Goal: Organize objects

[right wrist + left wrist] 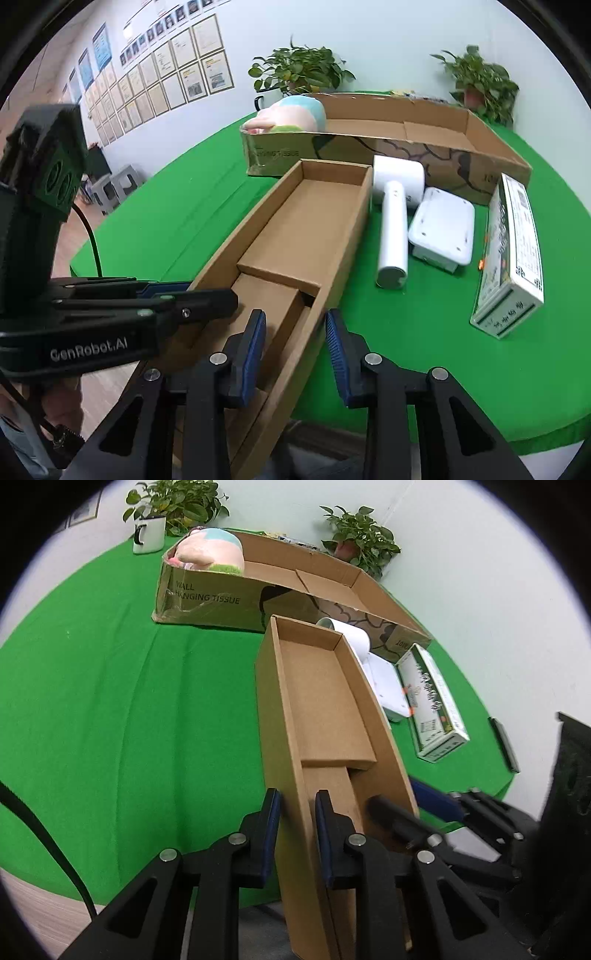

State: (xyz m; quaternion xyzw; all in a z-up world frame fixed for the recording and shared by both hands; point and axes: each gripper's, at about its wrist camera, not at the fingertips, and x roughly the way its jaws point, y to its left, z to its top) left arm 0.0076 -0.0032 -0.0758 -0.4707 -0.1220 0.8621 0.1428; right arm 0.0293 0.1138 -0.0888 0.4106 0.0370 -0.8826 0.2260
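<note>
The narrow tray (314, 236) — an open cardboard box with a smaller carton lying inside its near half — sticks out past the table's near edge, held at that end by both grippers. The left gripper (295, 808) has its fingers straddling the tray's left wall, one pad outside and one inside; they look pressed on the cardboard, though a sliver of gap cannot be ruled out. The right gripper (295, 325) straddles the right wall, but its fingers stand visibly apart, with the outer pad clear of the cardboard. That is the likely trouble: if the tray is lifted or slid now, only one thin wall carries it, so it could twist, sag at the far end, or slip out — and the loose carton inside would slide. Swinging right, the far corner could knock the dryer (393, 221), just beside the tray, into the white case (443, 225). Pushed straight ahead, it meets the big box (424, 147) holding the plush (291, 114).
</note>
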